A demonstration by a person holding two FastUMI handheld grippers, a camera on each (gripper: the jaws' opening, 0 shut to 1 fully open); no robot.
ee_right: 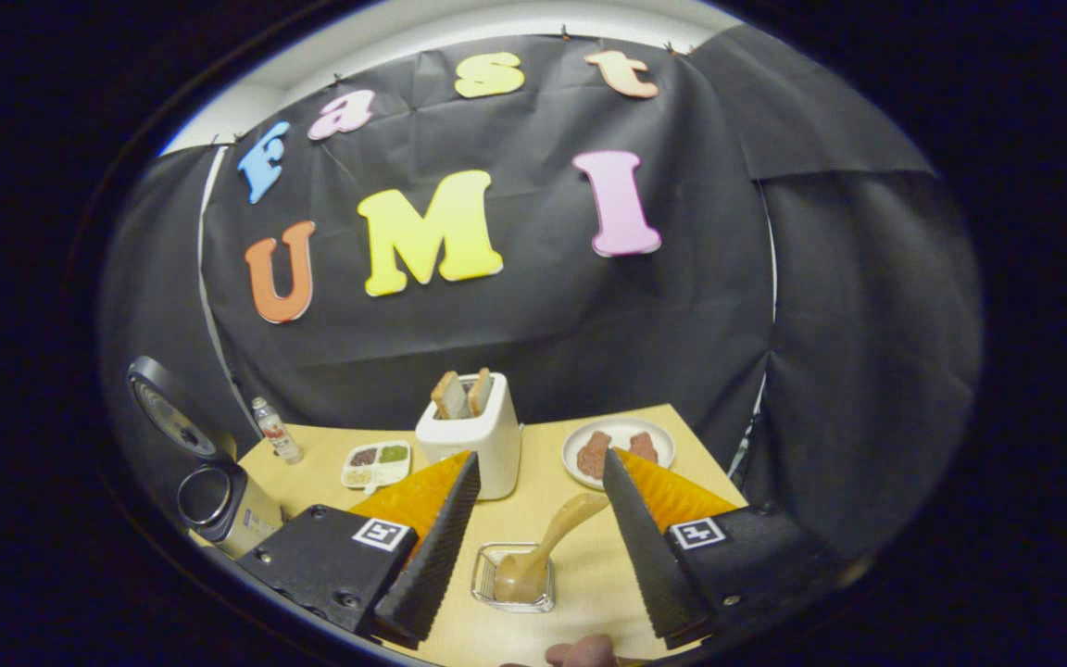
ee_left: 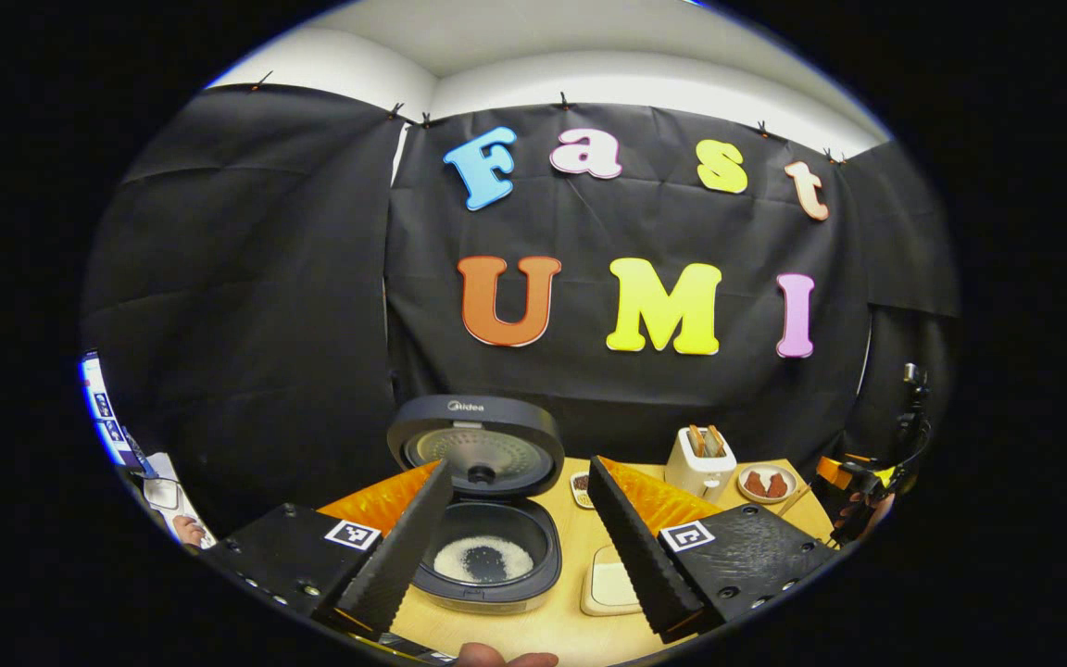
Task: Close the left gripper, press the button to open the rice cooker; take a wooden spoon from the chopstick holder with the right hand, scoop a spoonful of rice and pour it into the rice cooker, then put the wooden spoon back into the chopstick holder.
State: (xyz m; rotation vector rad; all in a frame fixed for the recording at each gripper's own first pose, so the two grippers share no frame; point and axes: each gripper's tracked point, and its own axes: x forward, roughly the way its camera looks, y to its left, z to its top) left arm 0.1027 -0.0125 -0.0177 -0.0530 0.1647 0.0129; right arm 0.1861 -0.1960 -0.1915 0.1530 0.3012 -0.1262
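1. Pale wooden surface (ee_right: 589, 574) before black cloth wall.
2. Rice cooker (ee_left: 487, 547) open, lid upright, rice in a ring in the pot; seen between left gripper (ee_left: 515, 537) fingers, spread wide, holding nothing.
3. Wooden spoon (ee_right: 543, 547) resting bowl-down in clear holder (ee_right: 515, 579), handle tilted up to the right.
4. Right gripper (ee_right: 538, 547) fingers wide apart, either side of spoon, not touching.
5. Toaster (ee_right: 473, 431) with bread, sectioned dish (ee_right: 376, 463), plate (ee_right: 621, 443), bottle (ee_right: 276, 431) behind.
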